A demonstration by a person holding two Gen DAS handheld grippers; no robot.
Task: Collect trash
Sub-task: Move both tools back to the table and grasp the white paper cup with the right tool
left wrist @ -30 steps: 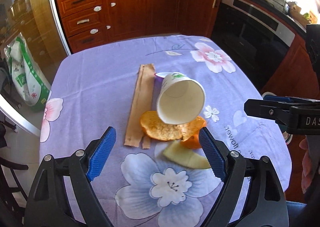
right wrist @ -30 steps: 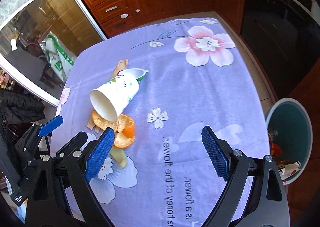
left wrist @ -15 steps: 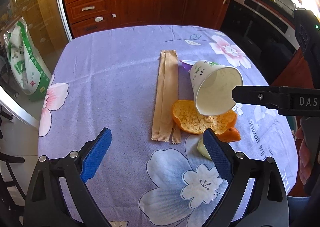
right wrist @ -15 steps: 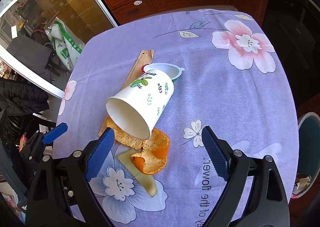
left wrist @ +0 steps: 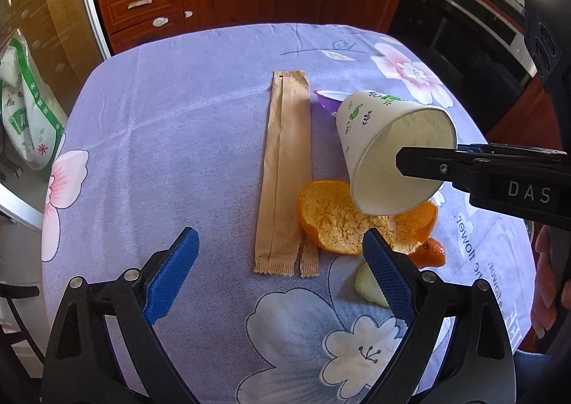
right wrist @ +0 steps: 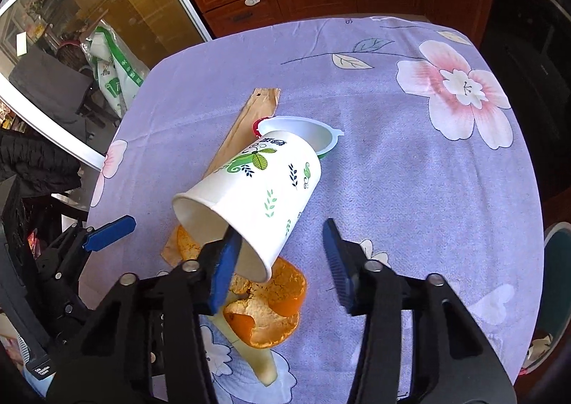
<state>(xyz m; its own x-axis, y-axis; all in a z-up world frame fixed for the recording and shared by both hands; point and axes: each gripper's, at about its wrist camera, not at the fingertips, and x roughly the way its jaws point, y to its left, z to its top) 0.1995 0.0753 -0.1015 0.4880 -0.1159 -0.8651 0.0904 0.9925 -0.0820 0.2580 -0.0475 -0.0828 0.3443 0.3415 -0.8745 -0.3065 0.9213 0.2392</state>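
A white paper cup (left wrist: 367, 126) (right wrist: 271, 183) with green leaf print lies on its side on the purple flowered tablecloth, its mouth resting on an orange peel (left wrist: 332, 218) (right wrist: 271, 300). My right gripper (right wrist: 280, 236) is closing around the cup's rim. Its left finger (left wrist: 428, 161) is at the cup's mouth and the right pad still stands clear of the wall. A long brown paper sleeve (left wrist: 285, 161) lies beside the cup. My left gripper (left wrist: 278, 236) hangs open over the sleeve's near end, holding nothing. A pale fruit slice (left wrist: 365, 286) lies by the peel.
A small plastic tub (right wrist: 307, 129) lies behind the cup. A teal bin (right wrist: 556, 261) with scraps stands on the floor past the table's right edge. A green and white bag (left wrist: 25, 118) leans by the glass door on the left. Wooden cabinets run along the back.
Both grippers came lower and nearer the trash. The right gripper slid left to the cup and its jaws narrowed, one finger reaching the cup's mouth. The left gripper now faces the sleeve.
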